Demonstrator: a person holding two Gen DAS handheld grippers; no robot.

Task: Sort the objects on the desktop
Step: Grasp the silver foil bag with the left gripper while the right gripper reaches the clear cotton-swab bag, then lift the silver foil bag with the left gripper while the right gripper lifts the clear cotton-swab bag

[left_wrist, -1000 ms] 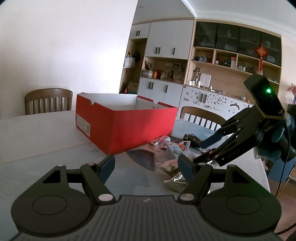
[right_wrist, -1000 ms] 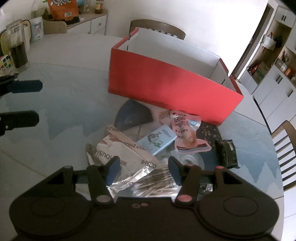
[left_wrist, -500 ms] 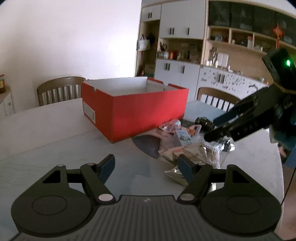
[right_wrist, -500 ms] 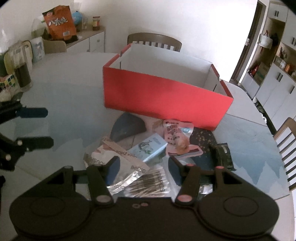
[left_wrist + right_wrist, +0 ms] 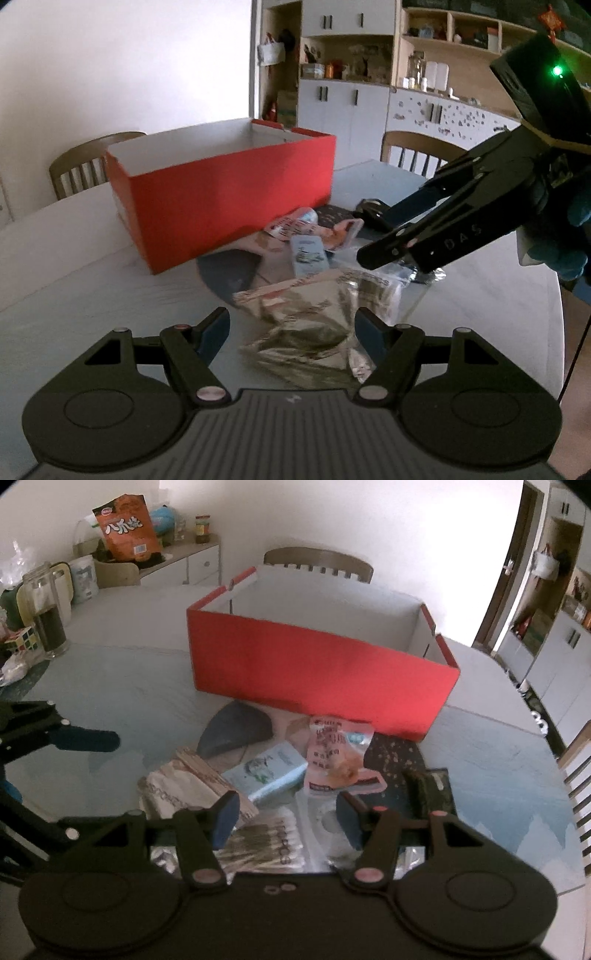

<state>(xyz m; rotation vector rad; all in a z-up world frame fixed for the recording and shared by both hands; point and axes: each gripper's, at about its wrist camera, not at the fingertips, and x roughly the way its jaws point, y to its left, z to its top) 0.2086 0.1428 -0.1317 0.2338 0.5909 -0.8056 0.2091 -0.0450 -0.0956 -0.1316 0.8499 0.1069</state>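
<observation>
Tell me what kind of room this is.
Most likely a home dining room: a round table with wooden chairs, wall cabinets and open shelves of household items, and a snack bag on a sideboard.

The box [image 5: 317, 675] is red outside and white inside. The surface [image 5: 122, 686] is pale grey-blue with faint marbling. Near the box lie a dark slate-grey wedge [image 5: 236, 729], a light blue packet [image 5: 267, 771] with a small dark drawing, a pink pouch [image 5: 338, 755] with red print, and a black sheet [image 5: 393, 757] speckled in gold. A crumpled silver bag [image 5: 314, 314] carries a tan strip. Both grippers are black with blue fingers [image 5: 226, 821]. On the far left stands an orange snack bag [image 5: 127, 526] with white characters
</observation>
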